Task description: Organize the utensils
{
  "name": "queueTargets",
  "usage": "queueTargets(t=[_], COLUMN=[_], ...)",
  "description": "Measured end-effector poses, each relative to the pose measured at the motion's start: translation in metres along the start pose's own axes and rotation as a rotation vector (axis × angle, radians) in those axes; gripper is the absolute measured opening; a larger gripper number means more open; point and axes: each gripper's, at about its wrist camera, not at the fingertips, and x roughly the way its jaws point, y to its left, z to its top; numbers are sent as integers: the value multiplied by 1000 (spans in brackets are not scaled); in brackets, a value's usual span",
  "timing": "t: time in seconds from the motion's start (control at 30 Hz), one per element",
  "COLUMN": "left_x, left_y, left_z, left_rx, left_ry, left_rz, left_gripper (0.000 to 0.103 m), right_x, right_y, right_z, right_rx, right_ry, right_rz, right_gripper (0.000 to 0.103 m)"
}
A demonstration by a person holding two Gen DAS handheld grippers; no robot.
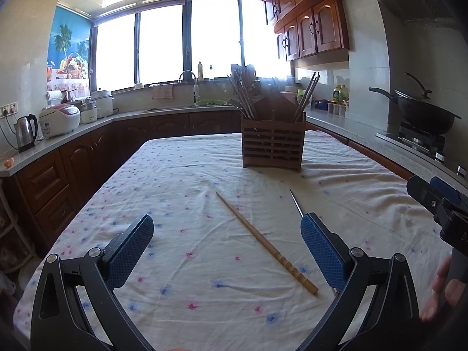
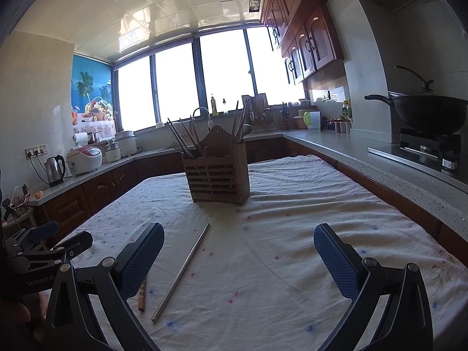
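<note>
Two loose chopsticks lying on a floral tablecloth (image 1: 181, 204), wooden utensil holder (image 1: 272, 144) standing beyond.

Left to right: the left gripper (image 1: 227, 244) is hovering with fingers spread wide, gripping nothing; a bamboo chopstick (image 1: 264, 241) is lying diagonally between them; a metal chopstick (image 2: 182, 270) is lying just beside it, partly hidden behind the left gripper's right finger; the right gripper (image 2: 238, 259) is hanging spread and empty. The holder is standing upright mid-table, carrying chopsticks and utensils in both end compartments.
</note>
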Motion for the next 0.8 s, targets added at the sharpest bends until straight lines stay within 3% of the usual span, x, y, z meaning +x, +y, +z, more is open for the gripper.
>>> queueTargets(t=[0.8], left_x=[0], left_y=[3], left_z=[1], left_rx=[-10], left_ry=[5], left_rz=[-16], left_gripper=[103], right_x=[3], right_y=[0], right_z=[0], right_rx=[-5], right_ry=[9], right_rz=[0], right_gripper=[103])
